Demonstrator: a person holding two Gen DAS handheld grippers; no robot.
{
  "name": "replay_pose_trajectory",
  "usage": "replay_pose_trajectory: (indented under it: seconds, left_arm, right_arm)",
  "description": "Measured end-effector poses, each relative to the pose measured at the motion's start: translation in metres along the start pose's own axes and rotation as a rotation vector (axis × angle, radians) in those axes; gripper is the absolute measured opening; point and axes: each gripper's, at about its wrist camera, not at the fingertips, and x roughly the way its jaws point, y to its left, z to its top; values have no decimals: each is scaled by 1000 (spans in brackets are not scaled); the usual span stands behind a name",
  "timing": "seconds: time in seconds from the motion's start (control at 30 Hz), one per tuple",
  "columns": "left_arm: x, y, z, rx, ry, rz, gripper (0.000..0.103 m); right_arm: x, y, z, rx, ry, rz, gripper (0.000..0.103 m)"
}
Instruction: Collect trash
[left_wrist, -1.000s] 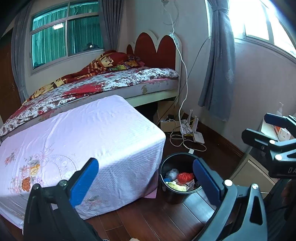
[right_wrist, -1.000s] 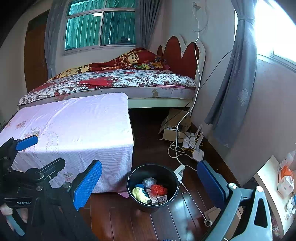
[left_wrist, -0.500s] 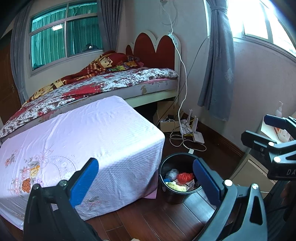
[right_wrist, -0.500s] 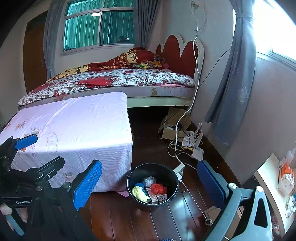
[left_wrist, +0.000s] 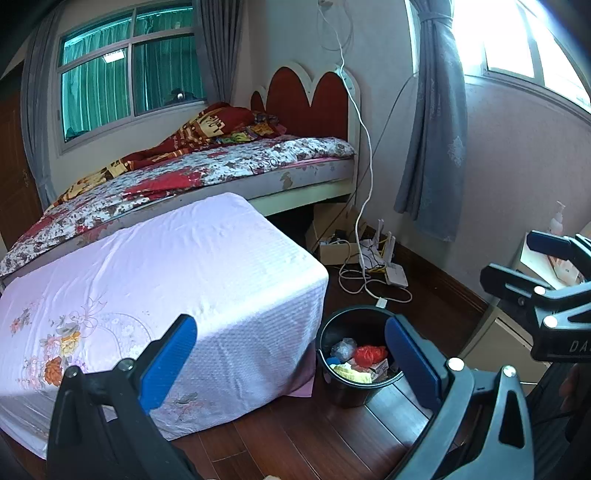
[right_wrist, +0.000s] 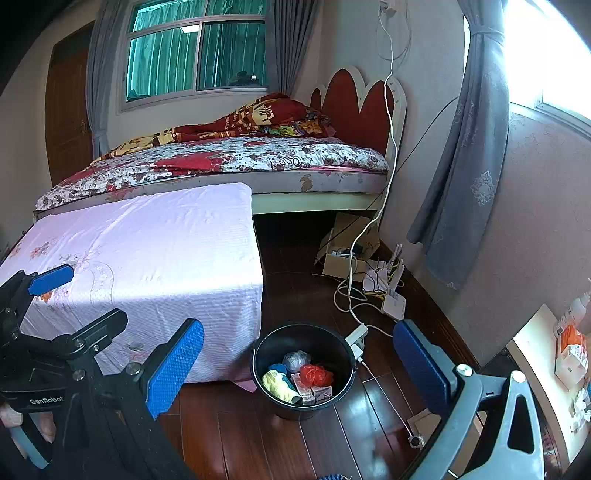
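On the bedroom floor (right_wrist: 236, 435) beside the bed, the bin (right_wrist: 303, 369) holds trash (right_wrist: 316, 374), seemingly wrappers; both hand-held grippers, left (left_wrist: 291, 358) and right (right_wrist: 299, 369), hang spread and empty, so descend straight over its rim.

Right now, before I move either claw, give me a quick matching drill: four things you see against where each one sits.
Things:
1. round black plastic bucket
2. crumpled red plastic wrapper
3. white router with antennas
4. red patterned blanket

Places:
A. on the bed by the headboard
B. on the floor beside the pink-sheeted mattress
C. inside the bucket
D. on the floor by the wall

Pairs: 1-B, 2-C, 3-D, 4-A
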Motion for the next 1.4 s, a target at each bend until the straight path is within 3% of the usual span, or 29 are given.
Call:
replay_pose_trajectory:
  seconds: [1.4]
  left_arm:
    - [0, 0, 6, -3, -17, -13, 102]
  right_arm:
    - [1, 5, -7, 17, 10, -23, 103]
